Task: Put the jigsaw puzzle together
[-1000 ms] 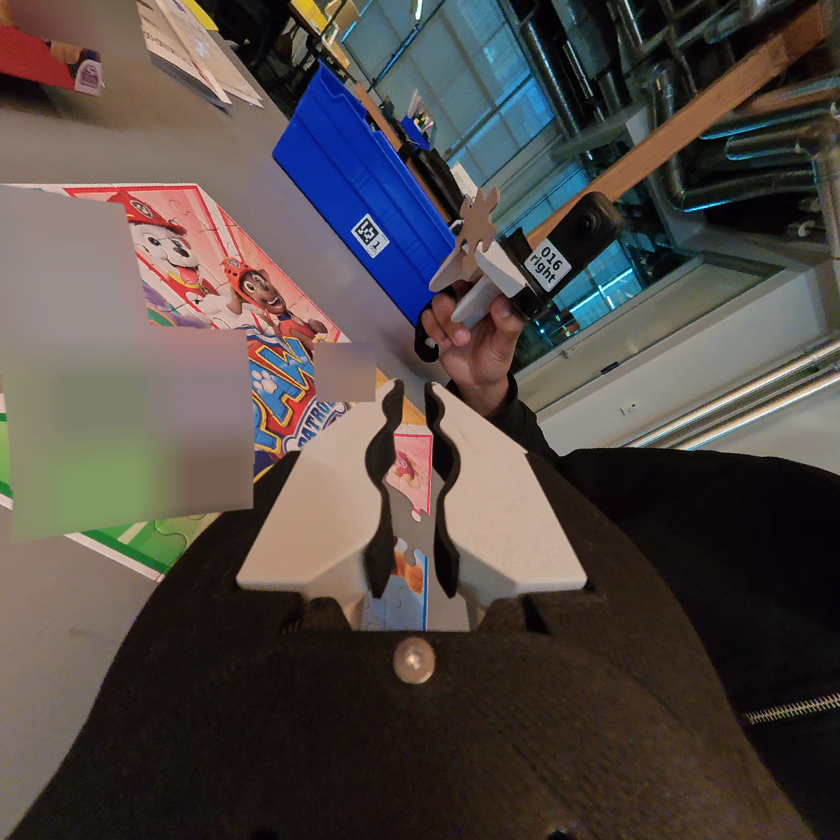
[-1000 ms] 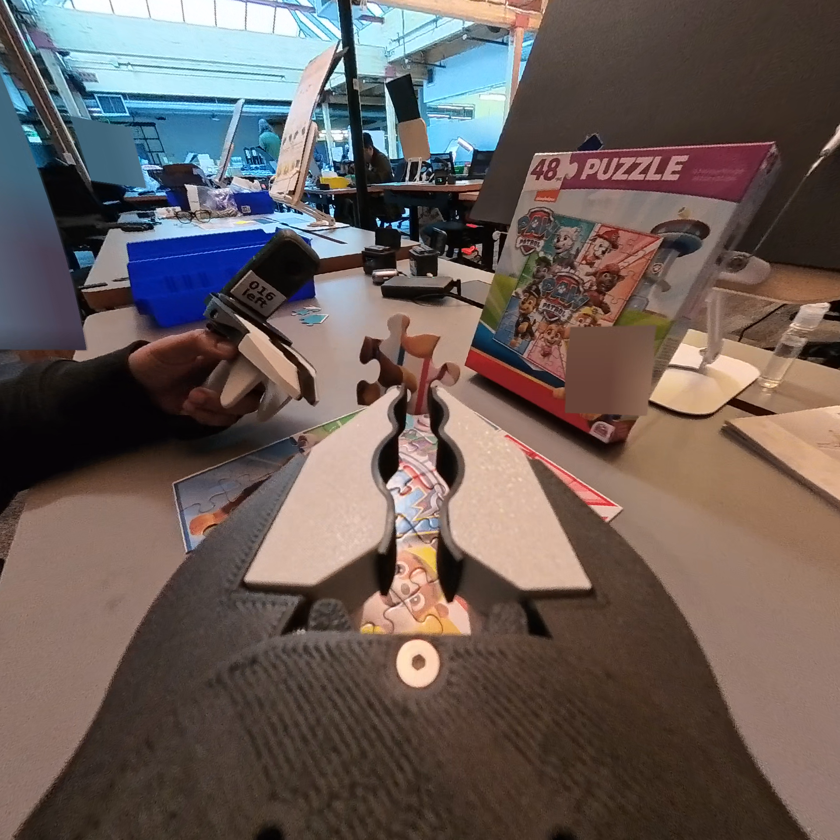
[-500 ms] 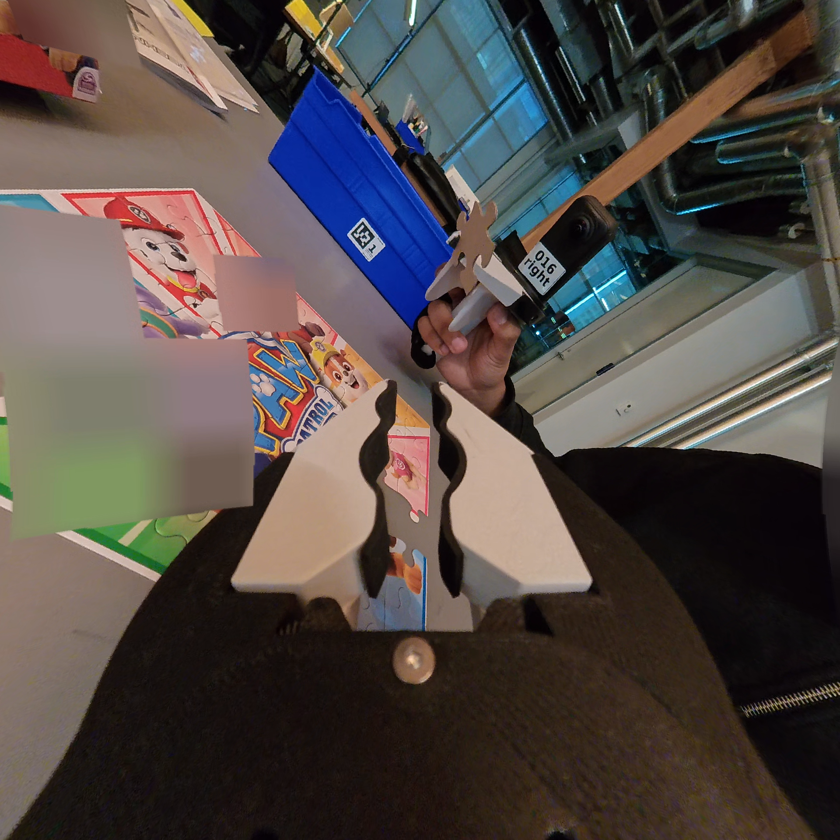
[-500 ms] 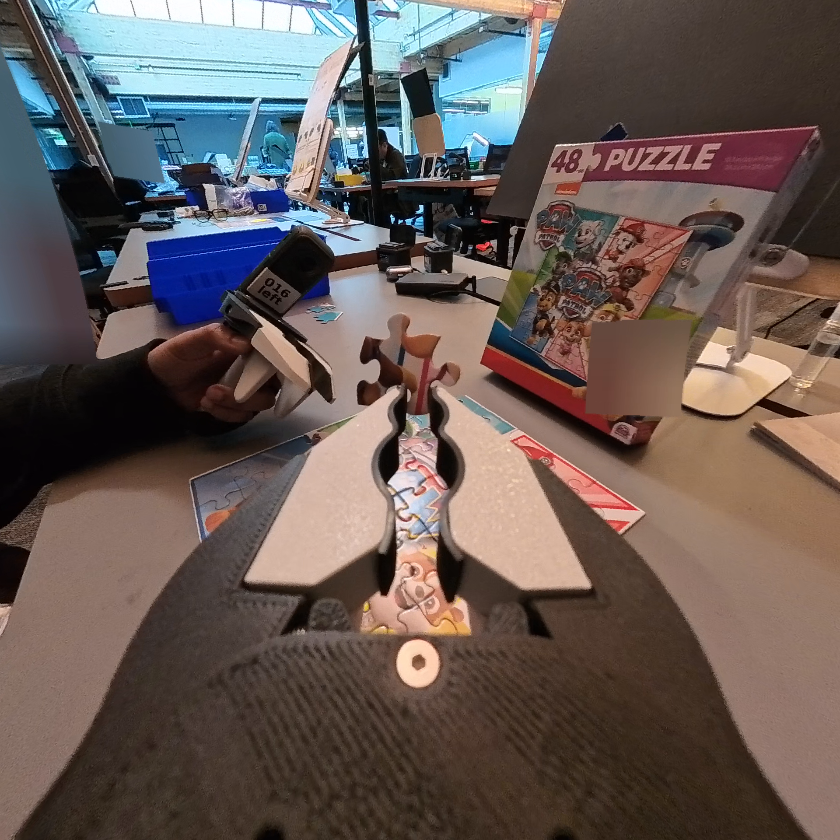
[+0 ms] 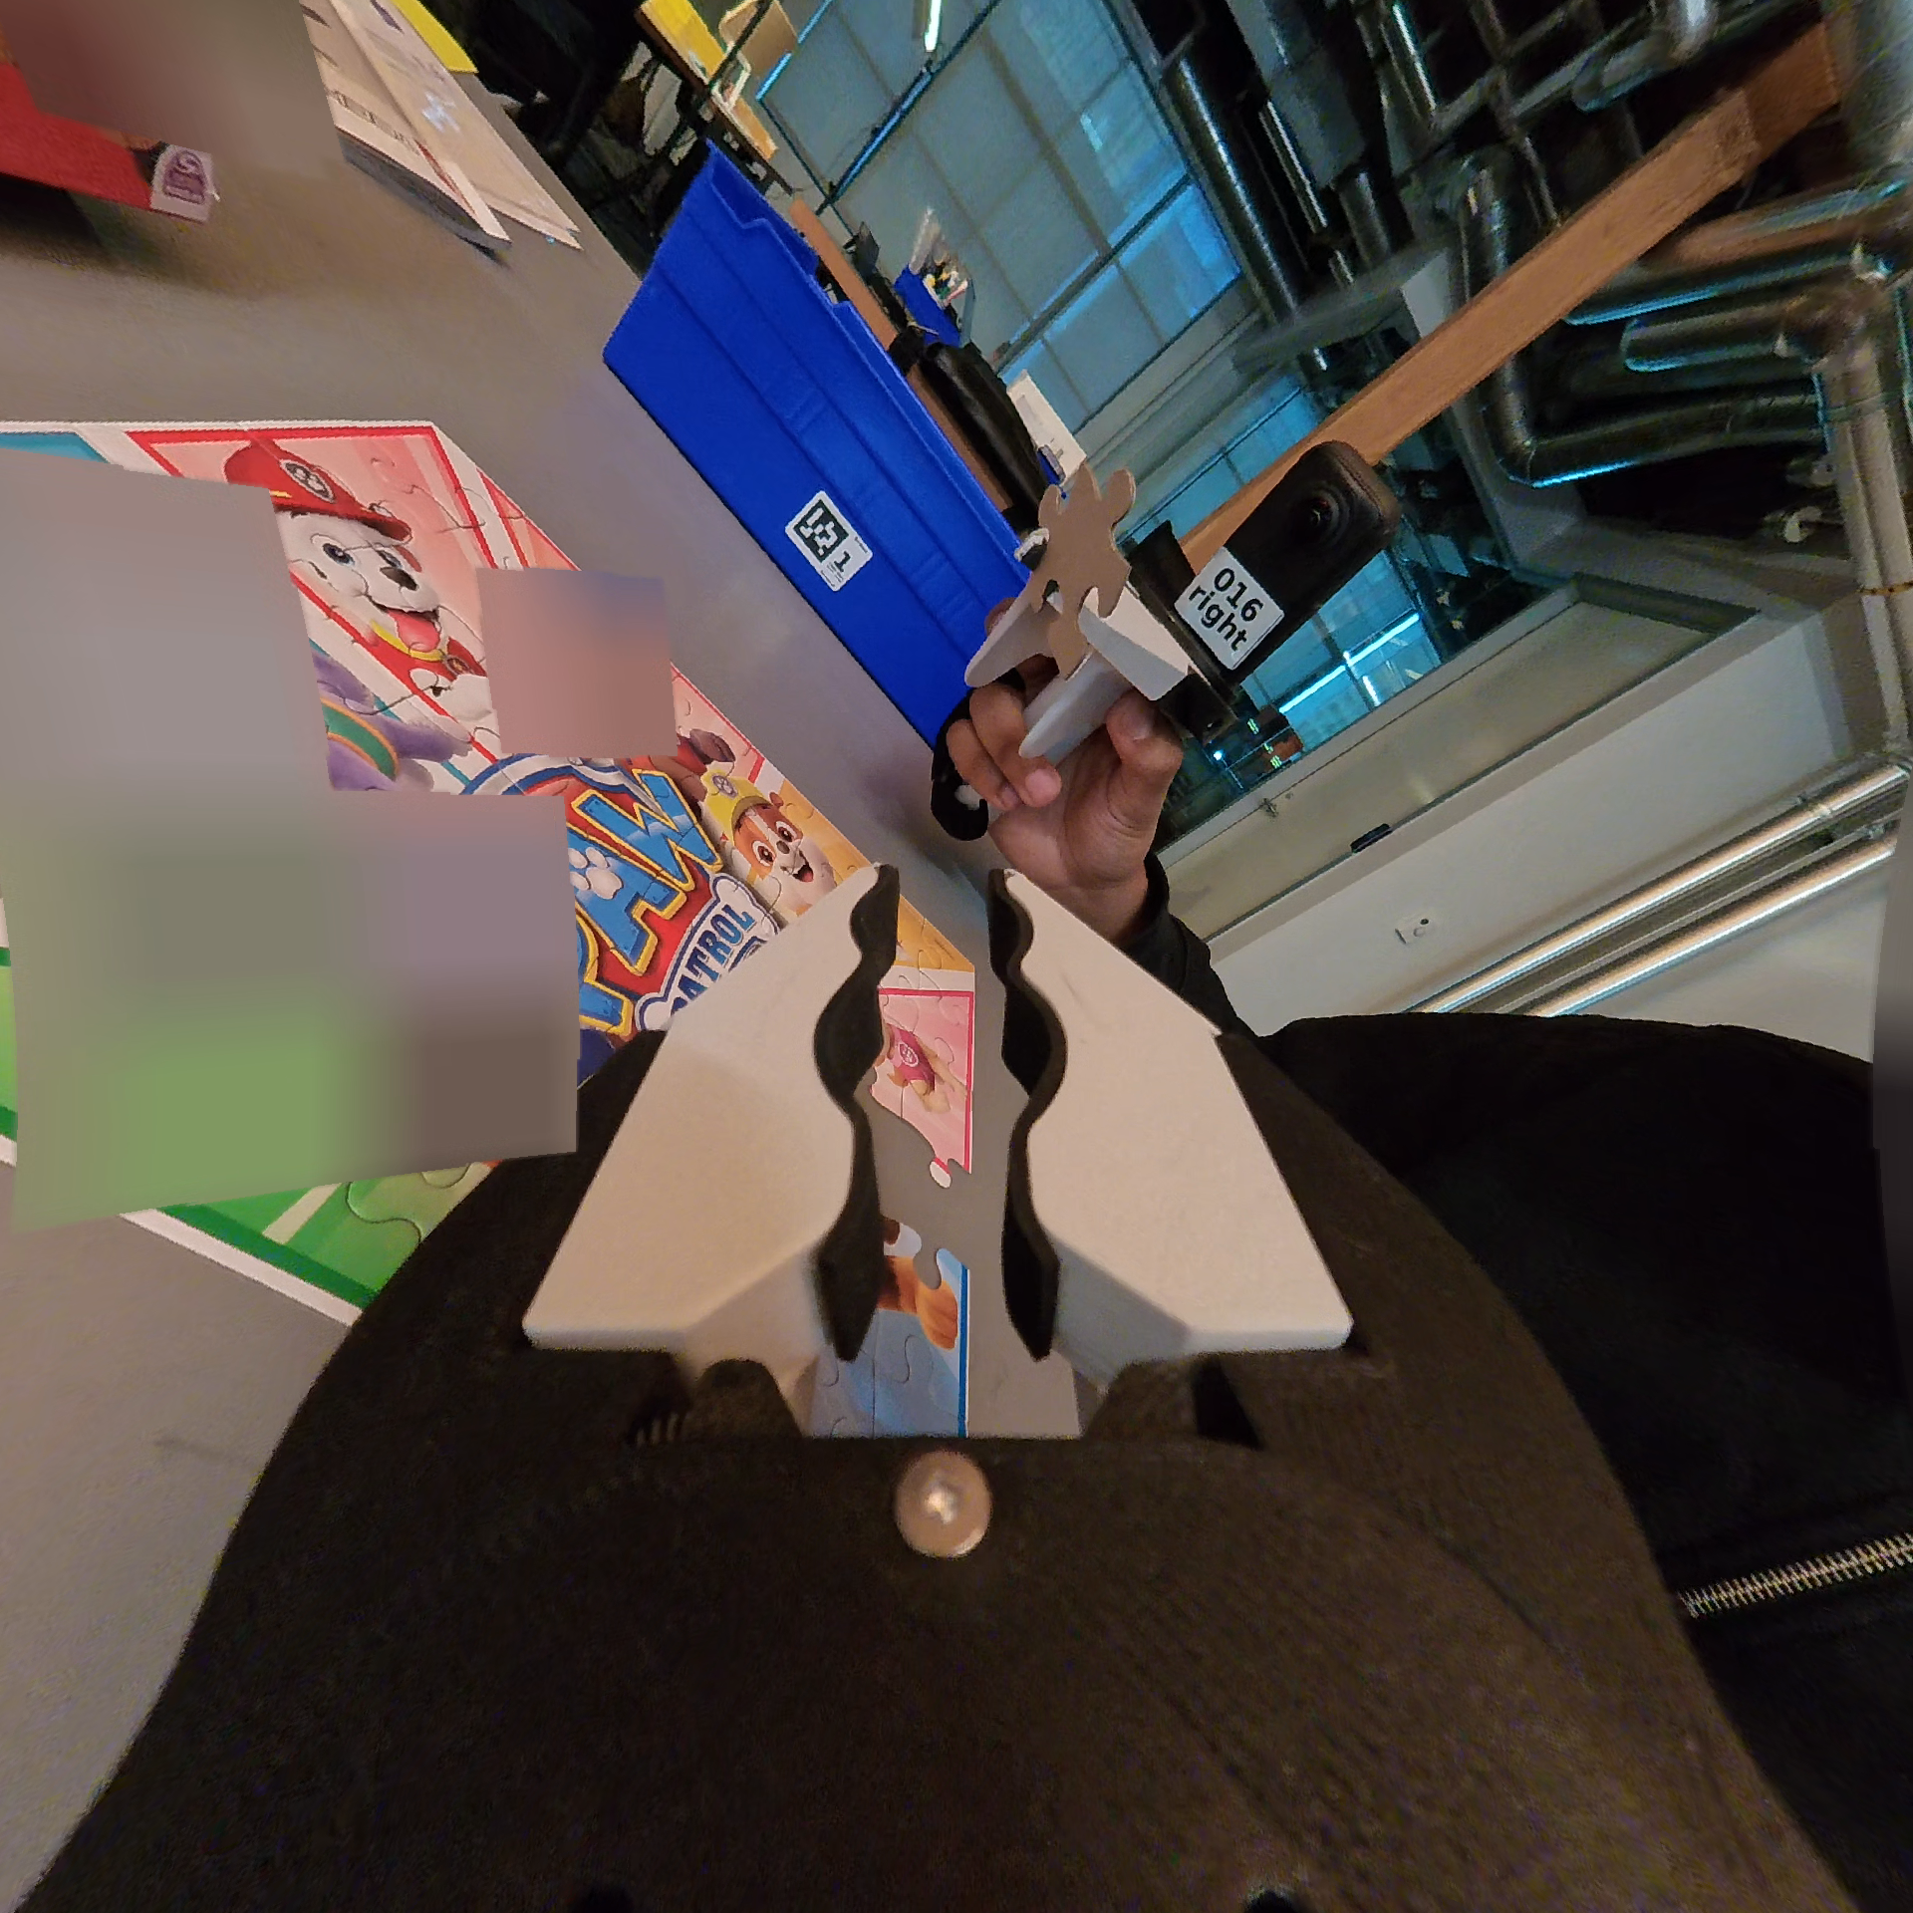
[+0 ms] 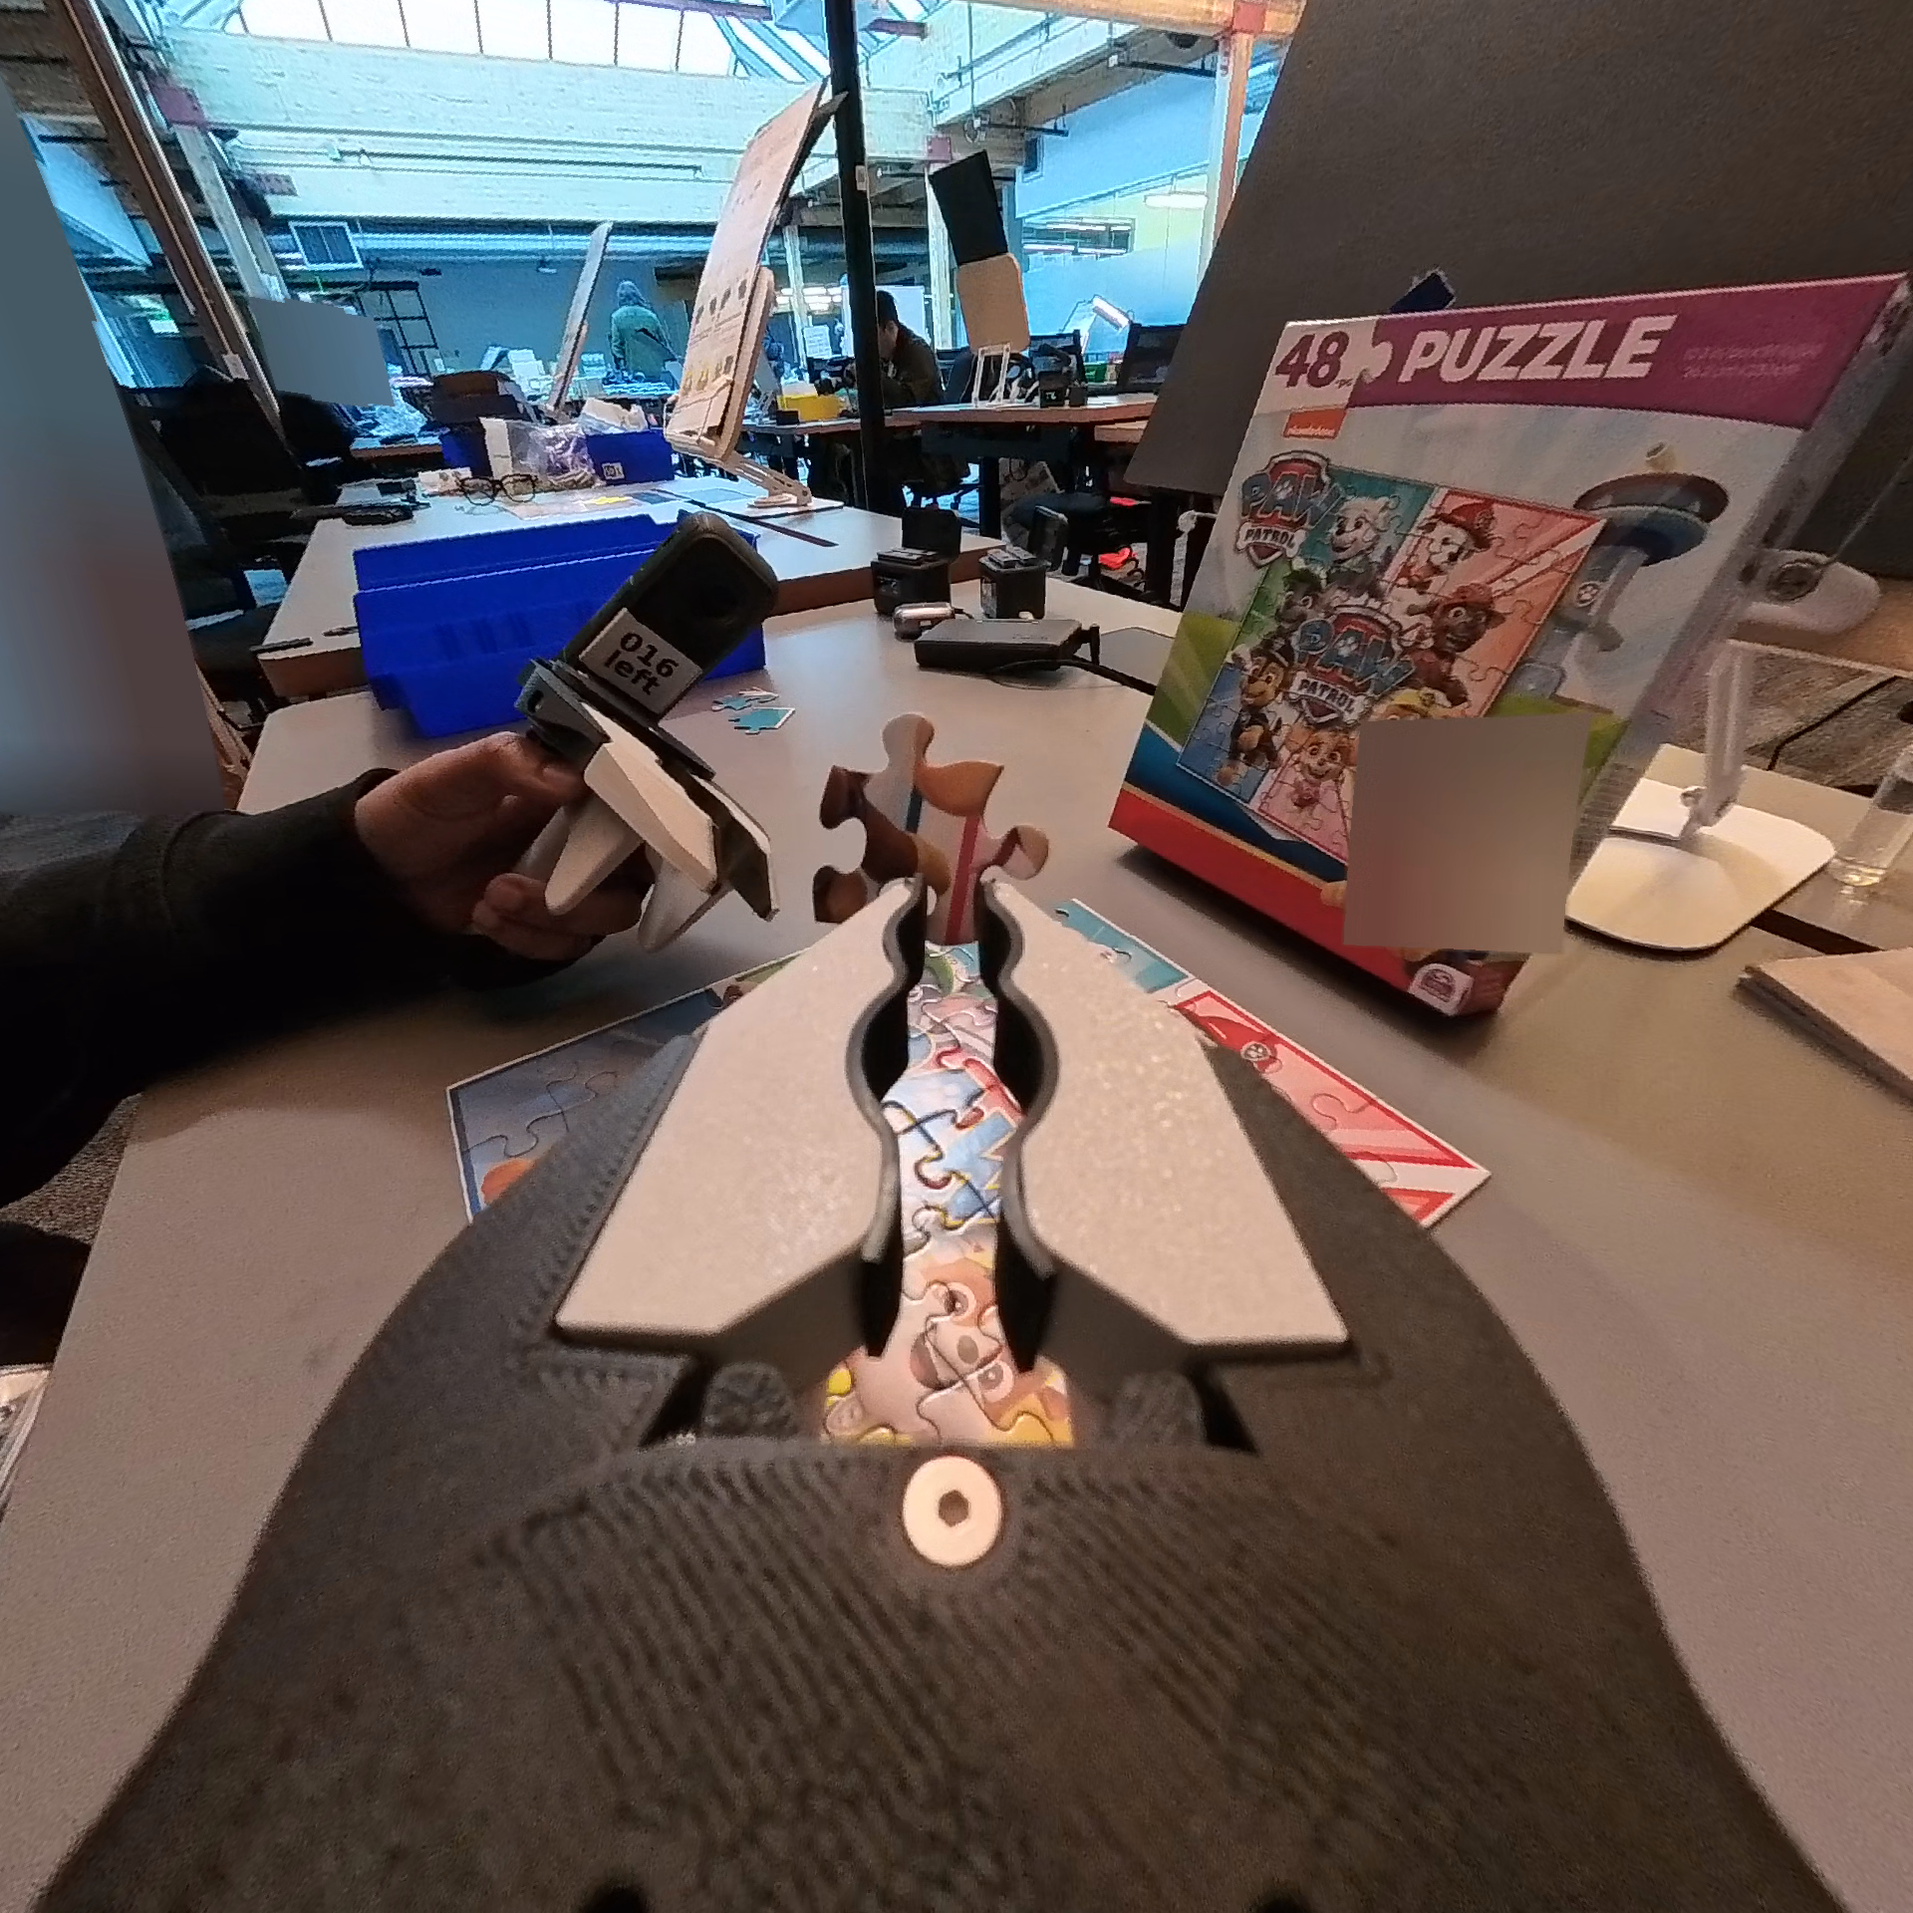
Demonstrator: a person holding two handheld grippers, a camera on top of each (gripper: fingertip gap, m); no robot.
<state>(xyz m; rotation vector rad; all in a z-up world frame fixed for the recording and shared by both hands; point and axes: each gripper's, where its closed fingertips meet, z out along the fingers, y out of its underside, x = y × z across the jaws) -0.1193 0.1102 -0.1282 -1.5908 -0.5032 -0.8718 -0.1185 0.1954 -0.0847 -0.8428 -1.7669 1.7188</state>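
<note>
Our left gripper (image 5: 940, 890) has spread its empty fingers slightly wider over the assembled cartoon jigsaw (image 5: 663, 859) on the grey table (image 5: 155, 1470), while our right gripper (image 6: 950, 899) still pinches the brown-and-pink cardboard puzzle piece (image 6: 911, 818) aloft.

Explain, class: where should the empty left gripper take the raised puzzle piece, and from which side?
Probably the free upper knob of the puzzle piece, approached from the left gripper's own side. The right gripper pinches its lower edge, so the top and left lobes stand clear. Close across the flat faces, since the piece is thin.
</note>
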